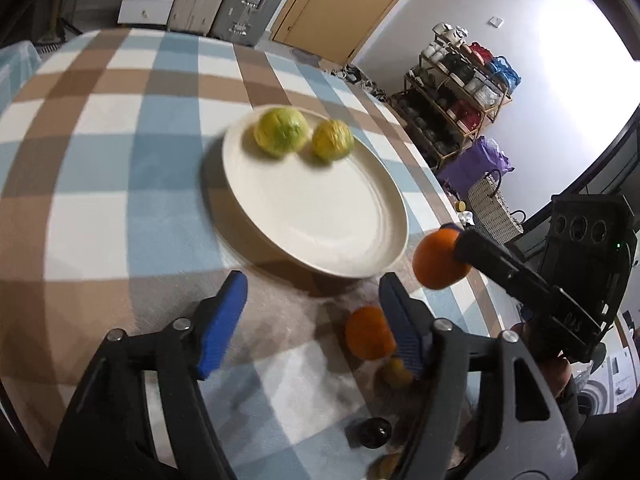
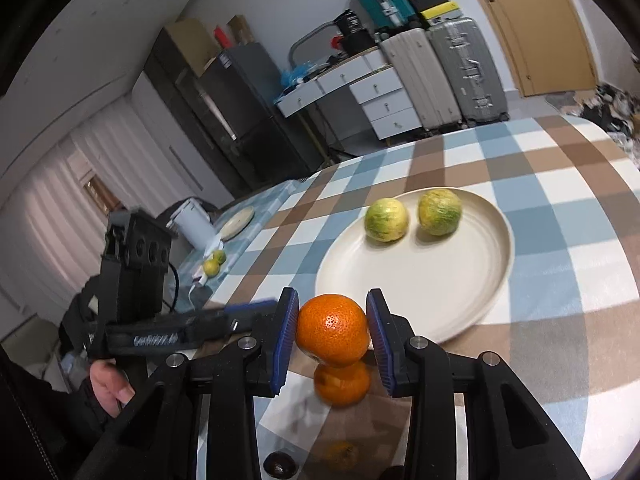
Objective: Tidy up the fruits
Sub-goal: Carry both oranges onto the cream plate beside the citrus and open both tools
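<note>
Just short of the plate (image 2: 496,264) rim, we are pinching an orange (image 2: 333,329) in the right gripper (image 2: 333,332); the plate is lying straight ahead, while our left gripper (image 1: 312,312) is hanging spread and empty.

A white plate (image 1: 320,208) sits on the checked cloth (image 1: 100,168), with two yellow-green fruits (image 1: 282,131) side by side at its far rim. Nearer than the plate, the left gripper (image 1: 312,312) is spread wide with nothing between. Right of the plate, the right gripper (image 1: 454,240) holds an orange (image 1: 440,258) aloft. A second orange (image 1: 368,332) lies on the cloth below the plate.
</note>
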Demonstrator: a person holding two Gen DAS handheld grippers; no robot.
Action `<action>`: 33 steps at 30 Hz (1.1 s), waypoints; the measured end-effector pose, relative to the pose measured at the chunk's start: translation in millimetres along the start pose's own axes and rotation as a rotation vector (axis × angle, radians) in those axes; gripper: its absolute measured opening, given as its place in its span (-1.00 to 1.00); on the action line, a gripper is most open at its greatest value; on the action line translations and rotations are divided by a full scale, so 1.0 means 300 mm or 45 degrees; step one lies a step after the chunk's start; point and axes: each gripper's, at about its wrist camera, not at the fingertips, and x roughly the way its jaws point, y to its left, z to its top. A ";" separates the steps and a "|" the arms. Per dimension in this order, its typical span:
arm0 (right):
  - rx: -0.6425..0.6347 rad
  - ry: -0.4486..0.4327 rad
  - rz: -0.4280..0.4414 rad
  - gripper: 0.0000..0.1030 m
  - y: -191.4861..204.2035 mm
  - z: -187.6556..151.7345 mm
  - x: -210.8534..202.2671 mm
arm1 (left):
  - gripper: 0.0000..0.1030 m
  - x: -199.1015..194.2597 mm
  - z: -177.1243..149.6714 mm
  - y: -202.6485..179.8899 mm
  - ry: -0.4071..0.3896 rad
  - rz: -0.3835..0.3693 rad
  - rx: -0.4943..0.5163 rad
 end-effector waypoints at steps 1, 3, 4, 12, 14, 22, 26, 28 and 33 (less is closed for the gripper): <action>0.006 -0.010 -0.008 -0.31 -0.007 -0.004 -0.013 | 0.45 0.010 -0.007 -0.009 0.016 -0.019 -0.002; 0.018 -0.024 -0.023 -0.31 -0.018 -0.013 -0.039 | 0.50 0.025 -0.030 -0.043 0.036 -0.048 0.022; 0.026 -0.031 -0.028 -0.31 -0.025 -0.017 -0.054 | 0.50 0.035 -0.041 -0.066 0.046 -0.050 0.056; 0.044 -0.073 -0.046 -0.31 -0.042 -0.041 -0.126 | 0.33 0.081 -0.118 -0.163 0.106 0.025 0.187; 0.036 -0.073 -0.043 -0.31 -0.037 -0.044 -0.129 | 0.21 0.086 -0.124 -0.166 0.105 0.051 0.202; 0.022 -0.078 -0.025 -0.31 -0.026 -0.052 -0.129 | -0.27 0.107 -0.132 -0.157 0.113 0.091 0.220; 0.024 -0.074 -0.025 -0.31 -0.027 -0.057 -0.127 | -0.29 0.101 -0.130 -0.159 0.109 0.094 0.233; 0.021 -0.072 -0.025 -0.31 -0.026 -0.056 -0.125 | -0.29 0.091 -0.120 -0.153 0.098 0.084 0.225; 0.015 -0.049 -0.036 -0.31 -0.024 -0.043 -0.103 | -0.29 0.024 -0.075 -0.157 0.034 0.046 0.223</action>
